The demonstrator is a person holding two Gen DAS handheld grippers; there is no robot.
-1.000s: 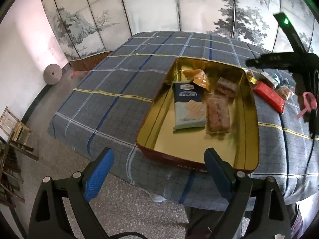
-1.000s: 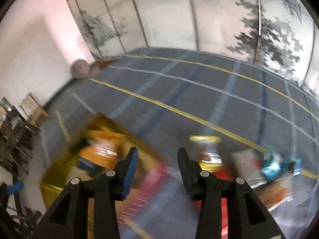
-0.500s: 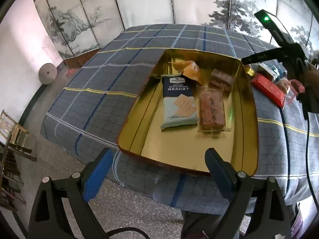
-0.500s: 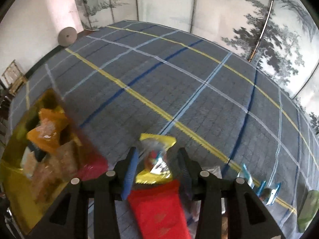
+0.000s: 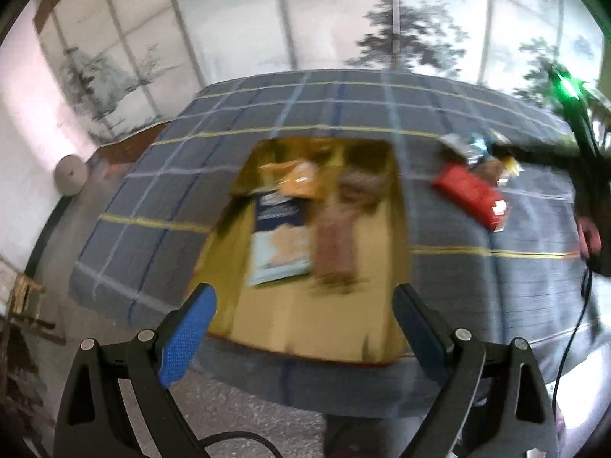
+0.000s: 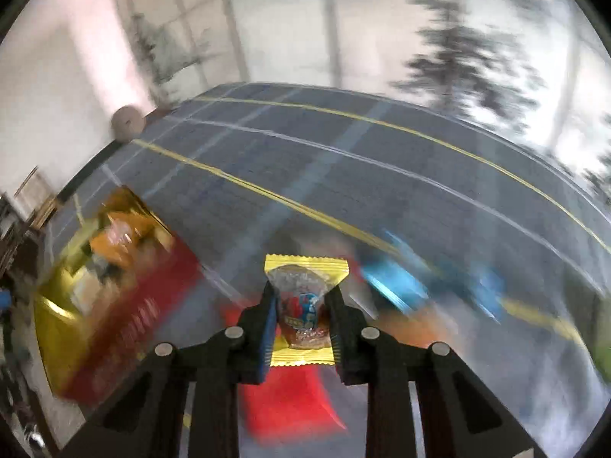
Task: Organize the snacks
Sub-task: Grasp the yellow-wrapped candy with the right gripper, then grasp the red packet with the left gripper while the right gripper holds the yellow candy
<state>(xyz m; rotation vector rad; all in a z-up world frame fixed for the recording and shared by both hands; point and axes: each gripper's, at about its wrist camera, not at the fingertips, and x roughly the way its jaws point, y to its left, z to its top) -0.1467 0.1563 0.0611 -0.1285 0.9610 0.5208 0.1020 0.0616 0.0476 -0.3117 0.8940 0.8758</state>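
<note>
The yellow-edged snack packet [image 6: 305,301] has crimped yellow ends and a clear middle showing a dark sweet under a red-and-blue label. It sits pinched between the jaws of the right gripper [image 6: 303,307], clear of the plaid tablecloth [image 6: 382,175], to the right of the gold tin [image 5: 397,236]. In the tin lie a blue cracker pack [image 5: 280,240], an orange packet [image 5: 301,179] at its far end and two brown wrapped bars [image 5: 338,240] beside the cracker pack. To the right of the tin, on the cloth, a red packet [image 5: 469,194] lies among blue-wrapped sweets [image 6: 397,286]. The left gripper [image 5: 305,313] hangs before the tin's near edge, jaws wide with nothing between them. Both views are smeared by motion: labels are unreadable, and the small wrappers beyond the red packet blur together. A painted folding screen [image 5: 290,19] stands behind the table.
</note>
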